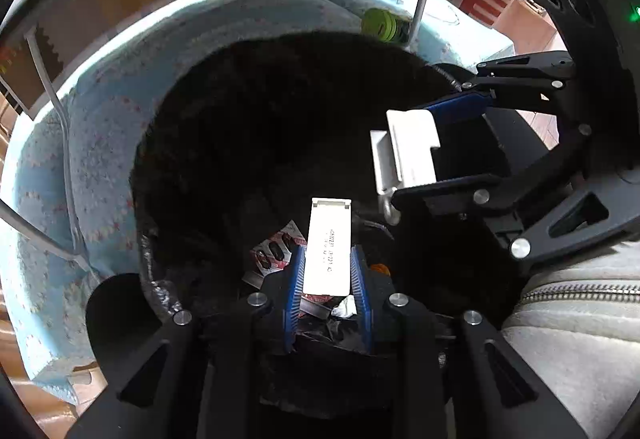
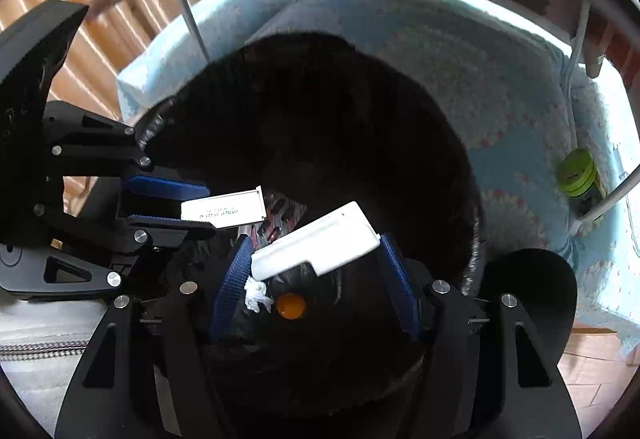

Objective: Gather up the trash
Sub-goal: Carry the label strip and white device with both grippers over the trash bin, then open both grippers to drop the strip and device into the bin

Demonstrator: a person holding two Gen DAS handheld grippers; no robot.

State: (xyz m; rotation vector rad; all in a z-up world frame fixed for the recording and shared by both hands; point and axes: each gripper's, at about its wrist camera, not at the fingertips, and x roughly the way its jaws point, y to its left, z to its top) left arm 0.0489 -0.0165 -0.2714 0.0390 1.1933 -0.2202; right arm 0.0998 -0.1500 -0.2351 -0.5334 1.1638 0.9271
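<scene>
A black trash bag (image 1: 248, 127) lies open on a light blue patterned cloth (image 1: 52, 175). My left gripper (image 1: 328, 259) is shut on a flat white box with printed numbers (image 1: 328, 247), held over the bag mouth; it also shows in the right wrist view (image 2: 224, 209). My right gripper (image 2: 316, 251) holds a white folded carton (image 2: 316, 243) between wide-spread blue pads, over the bag; it shows in the left wrist view too (image 1: 408, 151). Inside the bag lie a red blister pack (image 1: 276, 251), crumpled white paper (image 2: 256, 295) and an orange round bit (image 2: 291, 306).
A green-lidded jar (image 2: 576, 179) stands on the cloth beside a white wire frame (image 2: 576, 51). A grey zipped cushion (image 1: 576, 303) lies at the right of the left wrist view. Wooden floor (image 2: 80, 51) lies beyond the cloth.
</scene>
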